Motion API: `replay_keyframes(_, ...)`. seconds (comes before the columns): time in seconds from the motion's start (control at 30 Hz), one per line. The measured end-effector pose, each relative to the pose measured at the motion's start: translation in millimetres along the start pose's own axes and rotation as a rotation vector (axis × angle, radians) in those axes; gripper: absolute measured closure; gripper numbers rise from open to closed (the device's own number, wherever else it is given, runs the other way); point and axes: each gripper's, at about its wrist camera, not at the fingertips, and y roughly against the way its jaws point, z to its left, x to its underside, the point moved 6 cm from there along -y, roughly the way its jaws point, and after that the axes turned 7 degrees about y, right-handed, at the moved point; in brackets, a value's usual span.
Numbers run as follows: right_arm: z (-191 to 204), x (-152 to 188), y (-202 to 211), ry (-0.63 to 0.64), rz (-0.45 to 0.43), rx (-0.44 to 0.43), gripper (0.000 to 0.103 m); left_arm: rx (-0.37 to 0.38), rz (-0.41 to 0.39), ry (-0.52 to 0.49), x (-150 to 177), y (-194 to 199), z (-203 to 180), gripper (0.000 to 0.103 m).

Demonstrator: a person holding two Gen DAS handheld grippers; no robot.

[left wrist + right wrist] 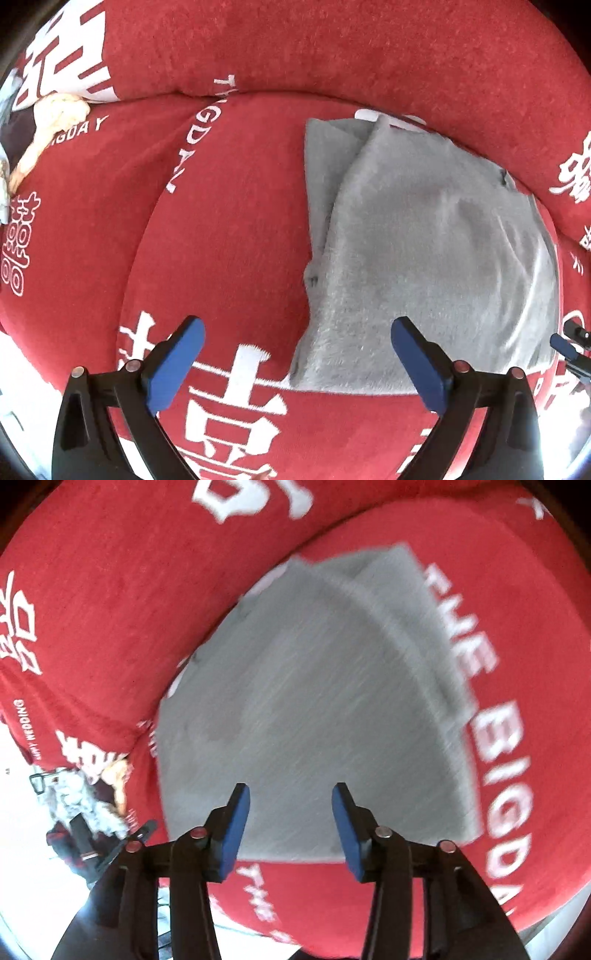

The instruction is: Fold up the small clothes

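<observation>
Hovering nose-down over the folded grey garment [424,251] — left gripper [297,354], empty.

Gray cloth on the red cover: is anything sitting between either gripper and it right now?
Nothing visible. The folded gray cloth lies bare on the red cover, with nothing on top. The left gripper and right gripper both stand open above its near edge, jaws empty.
</observation>
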Motion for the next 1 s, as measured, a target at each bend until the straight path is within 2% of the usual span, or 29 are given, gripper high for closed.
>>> replay_keyframes(0.23,63.1,55.6,-62.6,0.023,0.125,-0.158,0.047,-0.016,0.012,0.027,31.1,5.1,19.1,0.002)
replay_keyframes(0.37,104.9,94.3,-116.6,-0.001,0.232,-0.276,0.046,0.051,0.038,0.072,48.5,8.7,32.5,0.002)
replay_keyframes(0.47,126.9,116.6,-159.3,-0.073,0.304,-0.356,0.046,0.060,0.026,0.074,52.9,13.3,41.9,0.002)
replay_keyframes(0.57,142.1,117.4,-193.6,-0.133,0.268,-0.395,0.046,0.060,-0.003,0.085,50.7,16.1,52.5,0.002)
replay_keyframes(0.67,147.9,106.8,-207.4,-0.201,0.211,-0.436,0.046,0.052,-0.043,0.076,52.9,28.5,59.6,0.002)
replay_keyframes(0.7,149.6,103.5,-211.9,-0.235,0.200,-0.449,0.053,0.047,-0.051,0.073,49.7,30.0,65.4,0.002)
replay_keyframes(0.73,151.2,100.8,-216.3,-0.257,0.197,-0.438,0.069,0.046,-0.062,0.074,48.9,35.1,68.0,0.002)
replay_keyframes(0.77,151.9,98.1,-217.4,-0.250,0.200,-0.411,0.093,0.052,-0.068,0.075,46.4,35.7,70.6,0.002)
replay_keyframes(0.87,167.9,98.0,-215.9,-0.103,0.200,-0.312,0.093,0.095,-0.071,0.059,44.3,39.9,76.9,0.002)
replay_keyframes(0.93,170.5,107.3,-220.2,-0.014,0.218,-0.229,0.094,0.084,-0.077,0.038,43.8,35.4,77.1,0.002)
replay_keyframes(1.0,170.0,121.0,-230.3,0.007,0.248,-0.204,0.095,0.060,-0.070,0.021,46.0,27.9,75.2,0.002)
